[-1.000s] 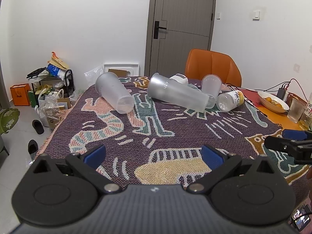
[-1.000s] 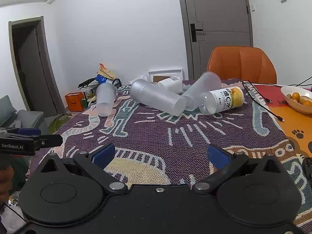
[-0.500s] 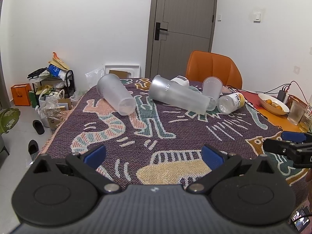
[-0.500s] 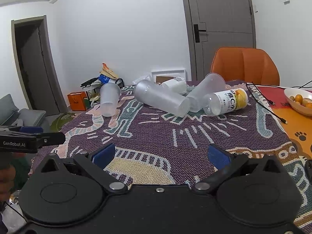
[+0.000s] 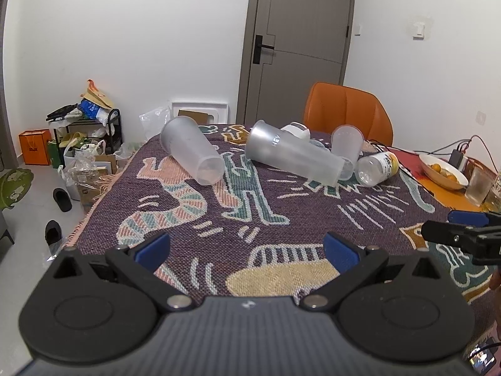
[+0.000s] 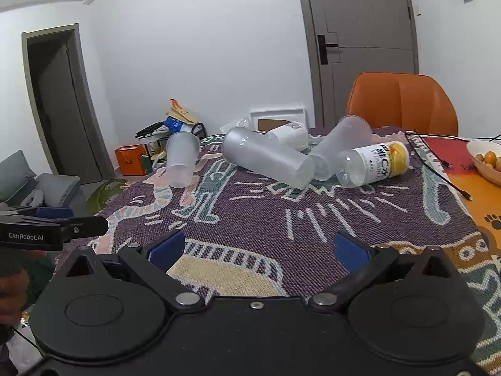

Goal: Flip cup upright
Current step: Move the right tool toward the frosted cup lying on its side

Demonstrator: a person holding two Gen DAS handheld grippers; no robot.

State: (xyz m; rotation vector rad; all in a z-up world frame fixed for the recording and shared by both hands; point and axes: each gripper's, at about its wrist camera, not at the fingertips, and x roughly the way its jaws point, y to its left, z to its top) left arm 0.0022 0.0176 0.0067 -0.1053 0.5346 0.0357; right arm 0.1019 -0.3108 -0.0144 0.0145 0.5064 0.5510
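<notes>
both claws, left [image 5: 246,247] and right [image 6: 256,247], hung wide open and empty over the blanket [image 5: 281,213], lined up to reach the toppled cups [image 5: 191,153].

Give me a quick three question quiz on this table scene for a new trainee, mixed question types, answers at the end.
1. True or false: the left gripper holds a cup.
2. The lone frosted cup on the rug's left side is: A) upright B) lying on its side C) stacked inside another.
3. Fill in: the labelled bottle lies beside the long frosted cup, in front of the ______ chair.

Key: 1 false, both it and the right gripper are open and empty. 2 B. 3 orange.
</notes>
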